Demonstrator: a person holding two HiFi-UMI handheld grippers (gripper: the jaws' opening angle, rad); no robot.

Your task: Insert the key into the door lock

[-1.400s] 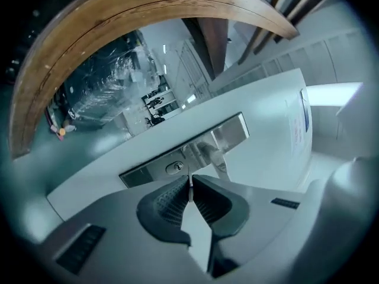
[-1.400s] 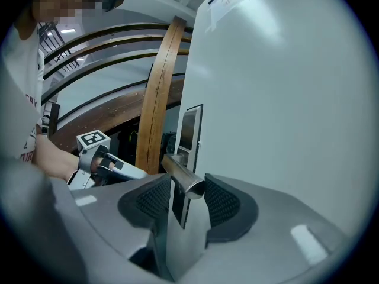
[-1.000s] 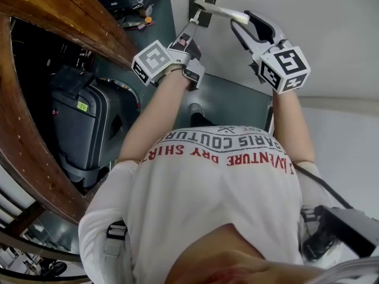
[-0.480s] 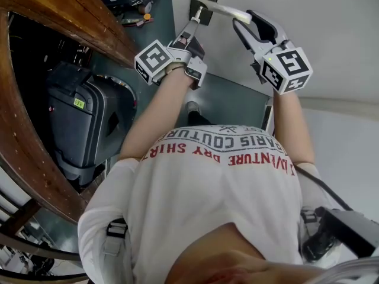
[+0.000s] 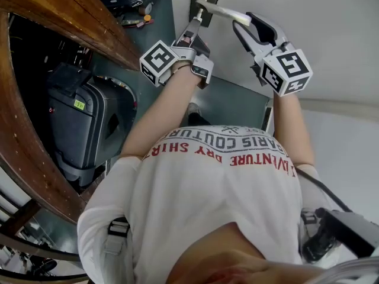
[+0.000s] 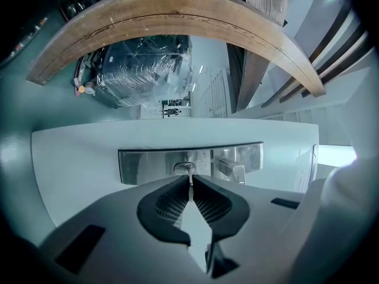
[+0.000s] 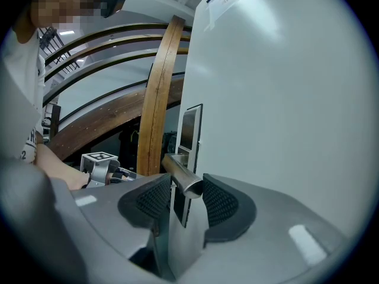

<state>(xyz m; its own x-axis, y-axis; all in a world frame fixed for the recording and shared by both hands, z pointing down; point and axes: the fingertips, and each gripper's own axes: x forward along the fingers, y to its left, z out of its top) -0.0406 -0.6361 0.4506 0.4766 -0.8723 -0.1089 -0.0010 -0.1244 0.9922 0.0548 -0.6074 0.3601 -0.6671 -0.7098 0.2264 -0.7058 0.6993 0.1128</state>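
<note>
You are standing at the white door (image 5: 320, 34) with both arms raised to its steel lock plate (image 6: 148, 165). No table is showing in any view, so the door's edge is serving as the only landmark. Over the past second your left forearm has been creeping up toward that edge, with the marker cube sliding slightly rightward in the head view. Your left gripper (image 5: 194, 25) is now sitting a touch closer to the plate. Your right gripper (image 5: 244, 21) is hardly budging: its jaws are closing on the free end of the lever handle (image 7: 185, 181), pads against both sides, apparently steadying the door. The left jaws are squeezing together on the key (image 6: 189, 185), whose thin blade is reaching straight up to the round lock cylinder (image 6: 184, 168) beside the handle's root. The blade tip is meeting the keyhole, though its depth is not showing. That small advance is suggesting the insertion is under way rather than finished, and a straight push along the blade is looking like the remaining work.
</note>
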